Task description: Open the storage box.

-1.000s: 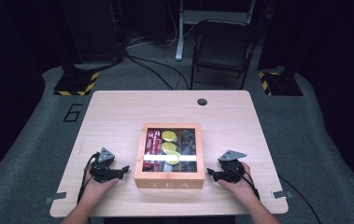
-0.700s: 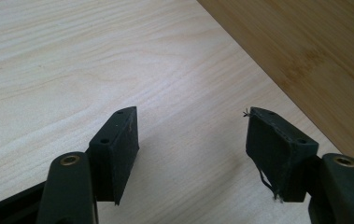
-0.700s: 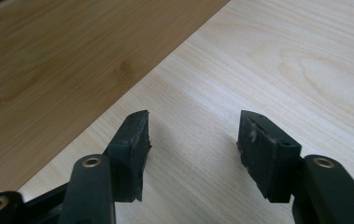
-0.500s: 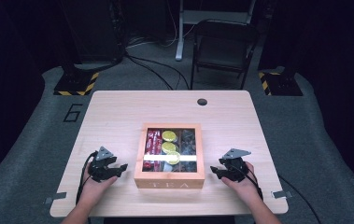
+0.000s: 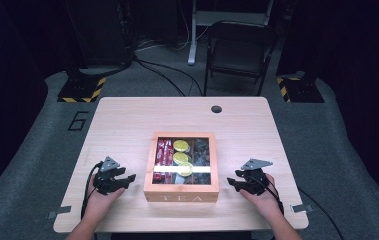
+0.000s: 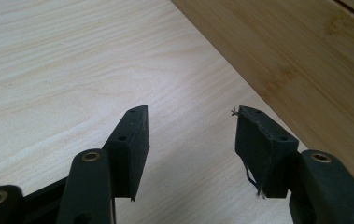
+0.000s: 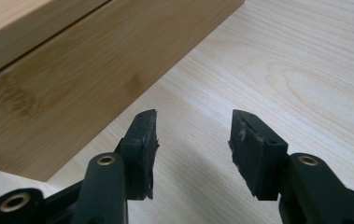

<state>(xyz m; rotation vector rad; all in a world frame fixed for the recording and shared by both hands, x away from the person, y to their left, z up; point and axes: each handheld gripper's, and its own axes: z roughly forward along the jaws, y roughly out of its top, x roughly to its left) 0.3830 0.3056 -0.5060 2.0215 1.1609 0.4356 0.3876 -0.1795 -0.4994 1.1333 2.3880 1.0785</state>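
Both grippers, left (image 5: 127, 178) and right (image 5: 233, 183), flank the glass-lidded wooden tea box (image 5: 182, 192) near the tabletop's front edge; jaws just been closing, still apart and empty, likely staging to grab it.

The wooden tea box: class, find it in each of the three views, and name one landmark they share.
High view: the wooden tea box sits mid-table near the front edge, between the two grippers.
Left gripper view: its side wall fills the upper right.
Right gripper view: its side wall fills the upper left.
Shared landmark: the pale wood table.
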